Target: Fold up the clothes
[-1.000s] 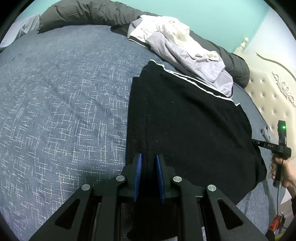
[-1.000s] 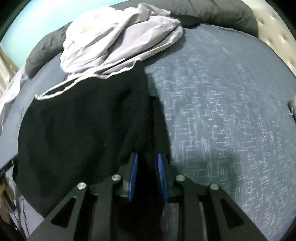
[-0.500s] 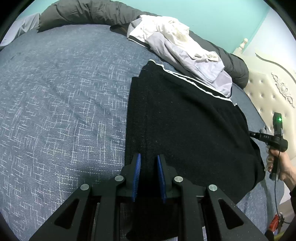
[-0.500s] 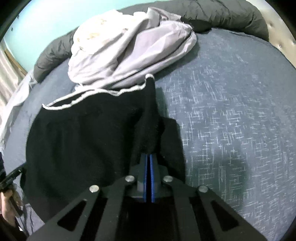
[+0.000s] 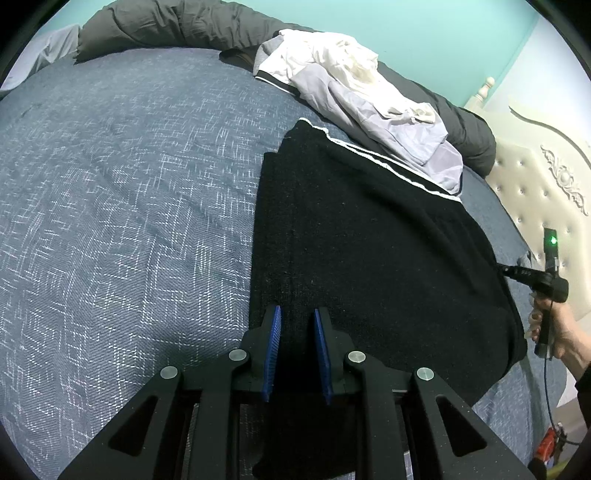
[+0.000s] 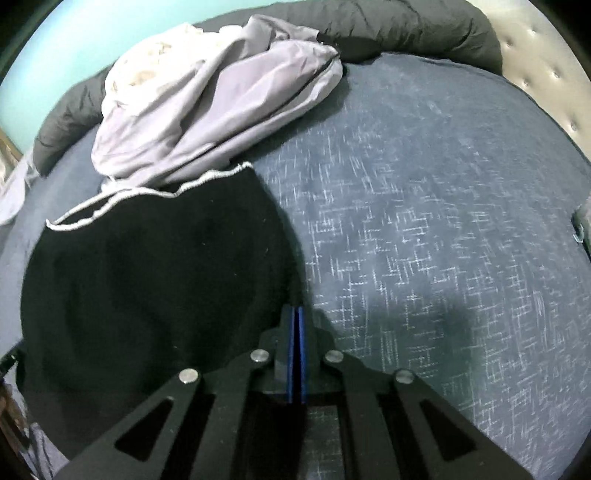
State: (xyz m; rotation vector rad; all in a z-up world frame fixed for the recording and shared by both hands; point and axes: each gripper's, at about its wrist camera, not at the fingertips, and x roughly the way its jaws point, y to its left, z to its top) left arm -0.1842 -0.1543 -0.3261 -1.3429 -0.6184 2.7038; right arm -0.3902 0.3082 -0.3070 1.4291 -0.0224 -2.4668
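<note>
- Black knit garment (image 5: 369, 258) spread flat on the blue bedspread (image 5: 129, 221), white-trimmed edge (image 5: 388, 162) at the far side, near edge running under both tools; left side doubled over itself in a narrow lengthwise strip, so already partly folded
- Left gripper (image 5: 295, 354) low over the near left corner of the cloth, blue pads standing a moderate gap apart with black knit between and beneath them, not clamped
- Right gripper (image 6: 295, 354) at the near right edge of the same garment (image 6: 147, 295), pads pressed together; probably pinching the hem, though black cloth against black fingers makes it hard to be sure
- From the left wrist view, right tool gripped in a hand (image 5: 554, 328) at the cloth's right border, nose at the fabric
- Step in hand, as judged: taking hold of the two near corners for another fold; right side seemingly gripped, left side ready to close
- Next move calls for closing the left pads on the hem, then lifting both corners level and carrying them toward the white-trimmed edge, keeping the edges in line
- Beyond the garment: a heap of pale lilac and white clothes (image 5: 362, 96) just touching the trimmed edge, worth keeping clear of
- Further out: dark grey duvet roll (image 5: 177, 29), tufted cream headboard (image 5: 546, 192), turquoise wall (image 5: 424, 33)
</note>
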